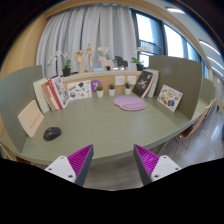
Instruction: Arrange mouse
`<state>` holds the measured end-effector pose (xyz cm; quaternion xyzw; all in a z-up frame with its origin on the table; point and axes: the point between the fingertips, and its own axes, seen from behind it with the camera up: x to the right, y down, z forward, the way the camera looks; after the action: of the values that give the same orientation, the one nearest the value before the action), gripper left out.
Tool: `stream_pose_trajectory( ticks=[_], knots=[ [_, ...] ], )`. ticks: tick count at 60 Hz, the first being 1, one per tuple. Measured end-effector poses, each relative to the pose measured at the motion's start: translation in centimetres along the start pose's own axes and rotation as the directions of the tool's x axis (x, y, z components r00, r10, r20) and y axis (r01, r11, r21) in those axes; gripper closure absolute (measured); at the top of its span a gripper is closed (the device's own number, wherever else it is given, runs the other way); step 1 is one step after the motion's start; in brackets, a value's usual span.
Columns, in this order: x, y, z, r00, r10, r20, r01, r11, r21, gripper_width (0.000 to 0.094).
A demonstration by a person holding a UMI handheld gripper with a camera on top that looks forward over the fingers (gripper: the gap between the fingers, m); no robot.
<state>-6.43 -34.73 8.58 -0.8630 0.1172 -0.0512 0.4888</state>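
Two fingers with magenta pads [80, 160] sit spread wide apart, nothing between them; gripper [113, 161] is open and holding nothing. Just ahead: bare stretch of the grey-green table [110, 125]. Mouse [52, 132], dark, rests on the table off to the left of the left finger and further out, well clear of both fingers, not touched. Left of the mouse, a tan board [30, 118] leans at the table's edge. Beyond it, a row of books [55, 92] stands tilted against the left partition. Mid-table, beyond the fingers, a flat pink item [129, 102] lies near the back shelf. Right of that, a dark book [143, 83] leans upright, and a picture card [169, 97] leans on the right partition. Shelf behind carries small ornaments, too small to identify. Curtain [95, 35] and window [165, 40] behind the desk.
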Motion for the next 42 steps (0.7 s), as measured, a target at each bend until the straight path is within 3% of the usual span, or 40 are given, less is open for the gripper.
stream_pose_trajectory(
  ticks=[11, 21, 30, 42],
  knots=[
    [-12.5, 5.5, 1.9, 0.992, -0.025, 0.122, 0.038, 0.994, -0.101, 0.0131],
    [-22.1, 7.2, 4.3, 0.976, -0.059, 0.211, 0.090, 0.986, -0.140, 0.0129],
    [-28.4, 7.0, 7.7, 0.964, -0.078, 0.253, 0.119, 0.981, -0.152, 0.0127],
    [-32.8, 5.2, 12.4, 0.962, -0.114, 0.246, 0.153, 0.977, -0.146, 0.0127]
  ],
)
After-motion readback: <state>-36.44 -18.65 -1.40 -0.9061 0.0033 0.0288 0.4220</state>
